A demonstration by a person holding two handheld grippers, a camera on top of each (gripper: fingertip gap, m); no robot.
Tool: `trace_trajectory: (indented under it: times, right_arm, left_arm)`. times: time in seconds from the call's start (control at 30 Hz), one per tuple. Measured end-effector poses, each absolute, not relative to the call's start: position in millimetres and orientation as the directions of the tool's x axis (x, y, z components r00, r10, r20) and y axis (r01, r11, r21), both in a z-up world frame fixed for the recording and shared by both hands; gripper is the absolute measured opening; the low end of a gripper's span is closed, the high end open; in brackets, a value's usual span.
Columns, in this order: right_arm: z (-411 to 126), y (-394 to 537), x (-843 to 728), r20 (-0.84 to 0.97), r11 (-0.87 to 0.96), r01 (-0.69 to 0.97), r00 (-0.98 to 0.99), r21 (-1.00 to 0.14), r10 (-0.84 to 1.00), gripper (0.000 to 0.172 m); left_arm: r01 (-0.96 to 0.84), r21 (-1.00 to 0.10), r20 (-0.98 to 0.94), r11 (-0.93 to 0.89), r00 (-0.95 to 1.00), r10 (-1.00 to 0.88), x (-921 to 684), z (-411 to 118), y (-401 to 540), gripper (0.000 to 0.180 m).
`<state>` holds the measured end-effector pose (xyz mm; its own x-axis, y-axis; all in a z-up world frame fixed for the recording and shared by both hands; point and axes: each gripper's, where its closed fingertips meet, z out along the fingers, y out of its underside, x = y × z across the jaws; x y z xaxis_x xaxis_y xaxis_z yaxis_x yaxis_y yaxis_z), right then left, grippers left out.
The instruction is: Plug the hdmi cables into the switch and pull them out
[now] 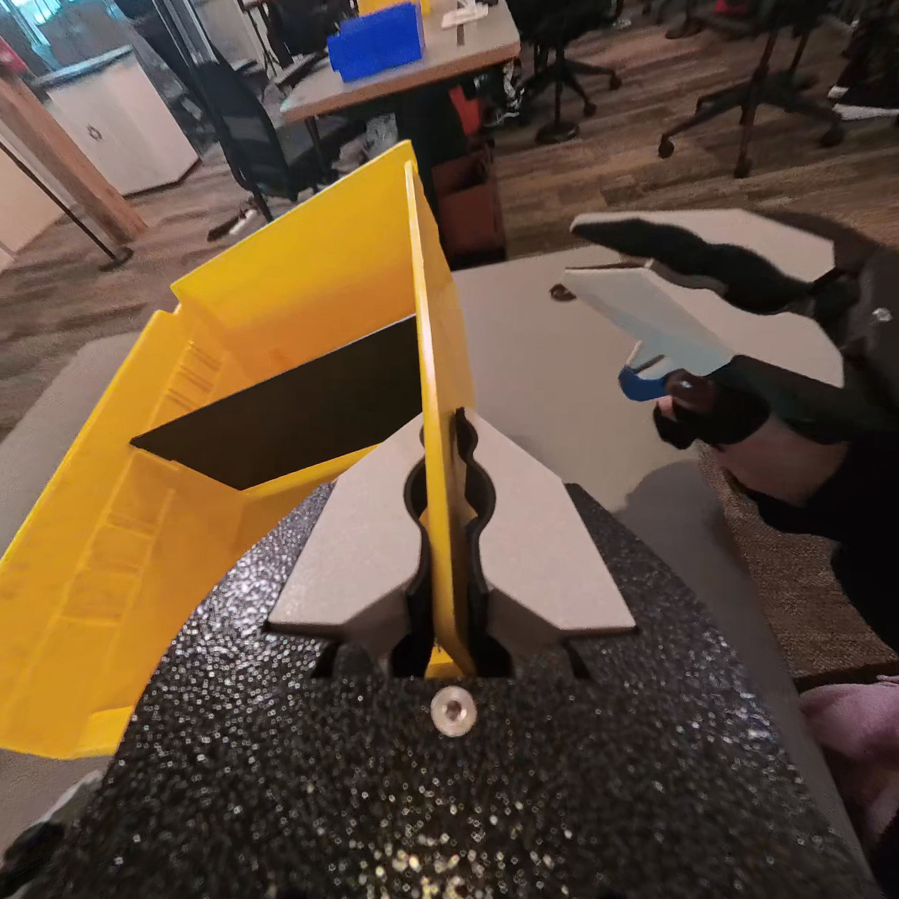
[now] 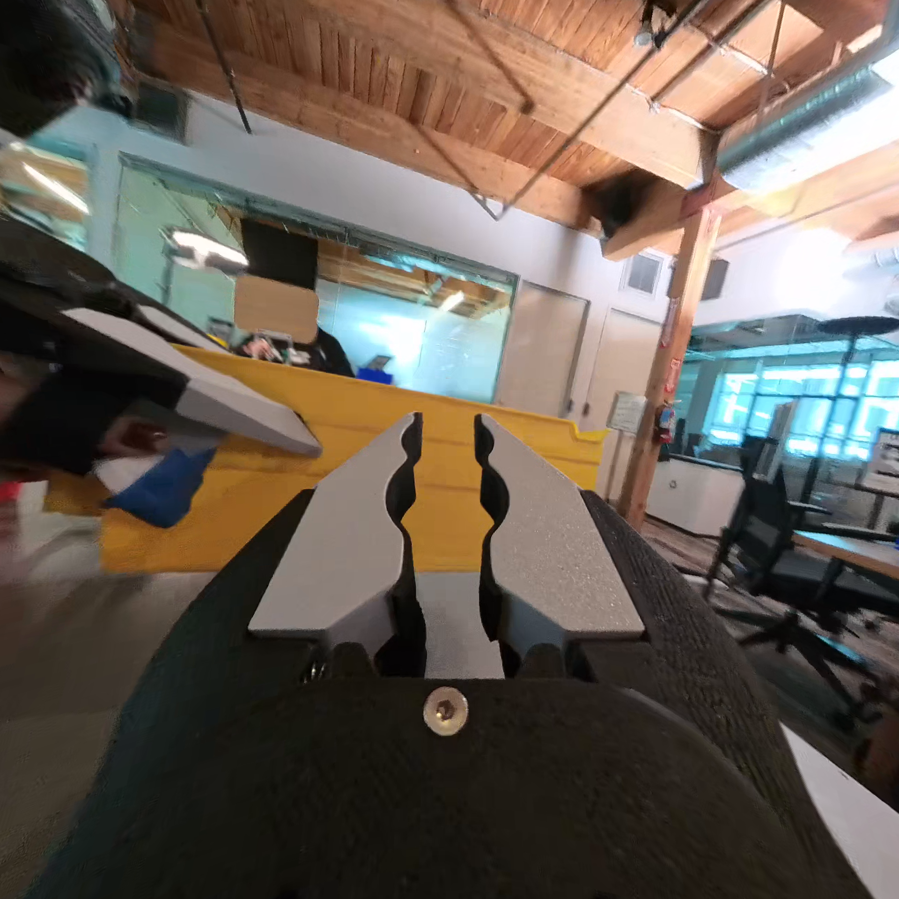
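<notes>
My left gripper [image 1: 445,423] is shut on the upright side wall of a yellow plastic bin [image 1: 292,301], with a pad pressed on each face of the wall. The bin stands on a grey table [image 1: 535,350] and has a black sheet [image 1: 292,413] inside. My right gripper [image 2: 447,418] is open by a narrow gap with nothing between its pads, and it faces the bin's outer wall [image 2: 535,452]. It also shows in the left wrist view [image 1: 571,255], to the right of the bin above the table. The left gripper [image 2: 265,396] shows at the bin's rim in the right wrist view. No cable or switch shows in either view.
A blue bin [image 1: 374,41] sits on a far table. Office chairs [image 1: 759,92] stand on the carpet beyond. A person [image 2: 321,352] sits behind the yellow bin. A wooden post [image 2: 666,389] stands to the right, with more chairs [image 2: 778,545] near it. The gap from one gripper's tips to the other's is roughly 8 cm.
</notes>
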<state>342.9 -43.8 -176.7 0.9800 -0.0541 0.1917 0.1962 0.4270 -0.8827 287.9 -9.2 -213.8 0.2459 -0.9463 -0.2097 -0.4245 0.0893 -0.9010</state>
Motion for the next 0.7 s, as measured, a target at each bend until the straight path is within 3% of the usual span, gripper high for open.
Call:
trace_trajectory:
  times: [0.1,0.4,0.5,0.7]
  right_arm:
    - [-187,-34,346,0.229,0.348,0.249,0.968,-0.904,-0.099,0.025]
    - [-191,-32,350,0.169,0.336,0.180,0.984,-0.924,-0.062,0.031]
    - [-195,-29,345,0.204,0.316,0.211,0.977,-0.925,-0.056,0.031]
    - [-197,-27,328,0.262,0.313,0.261,0.964,-0.913,-0.040,0.035]
  left_arm:
    - [-0.462,-0.885,-0.200,0.063,0.255,-0.946,295,-238,-4,0.004]
    - [-0.411,-0.905,-0.237,0.108,0.276,-0.932,296,-265,1,0.003]
    - [-0.256,-0.960,-0.184,0.113,0.276,-0.943,285,-234,-16,0.009]
    - [-0.101,-0.979,-0.203,0.177,0.469,-0.859,172,-161,-25,0.046]
